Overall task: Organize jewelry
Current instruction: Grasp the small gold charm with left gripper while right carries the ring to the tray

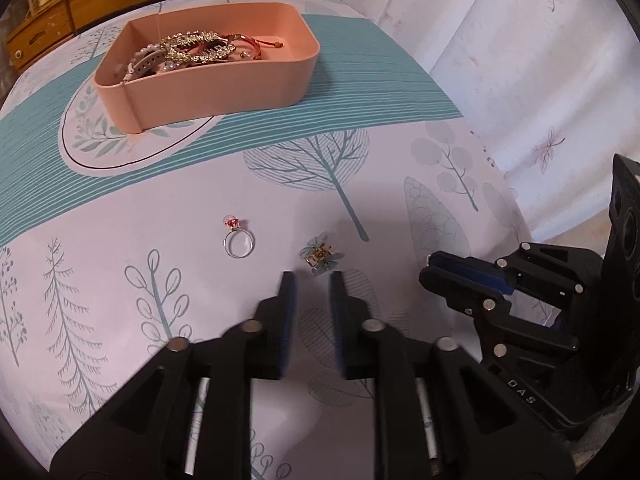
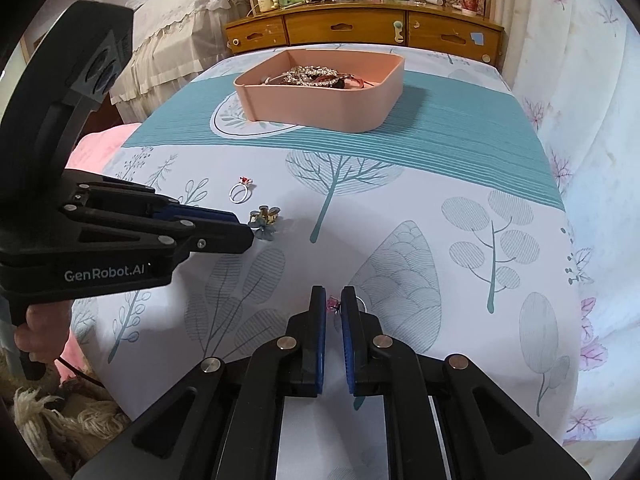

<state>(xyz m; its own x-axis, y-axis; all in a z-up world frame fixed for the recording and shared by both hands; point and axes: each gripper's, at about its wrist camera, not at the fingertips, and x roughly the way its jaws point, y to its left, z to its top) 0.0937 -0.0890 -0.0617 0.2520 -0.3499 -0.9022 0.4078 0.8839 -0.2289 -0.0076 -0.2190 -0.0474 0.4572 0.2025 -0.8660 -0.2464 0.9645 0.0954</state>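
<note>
Black linkage arms of two handheld grippers fill the foreground of both wrist views, above a bed sheet printed with pale trees and leaves and crossed by a teal striped band. At the far side of that band sits a pink tray, holding a tangle of jewelry: gold rhinestone pieces, pearl strands and a red cord bracelet. Behind the bed stands a wooden dresser with cluttered shelves.

Left gripper, its blue-padded jaws parted with a clear gap between them, hovers low over the sheet with its tips just short of a small blue flower hair clip with a gold clasp; in the right wrist view the tips appear to reach the clip, though contact cannot be confirmed. A person's hand grips the left gripper's handle at the frame's lower left.

Right gripper has its jaws drawn nearly together around a ring with a pink stone, whose silver band shows just beyond the right finger; whether the pads actually pinch it cannot be told.

Lying loose on the sheet, just left of the hair clip and well short of the tray, is a silver ring with a red stone
</note>
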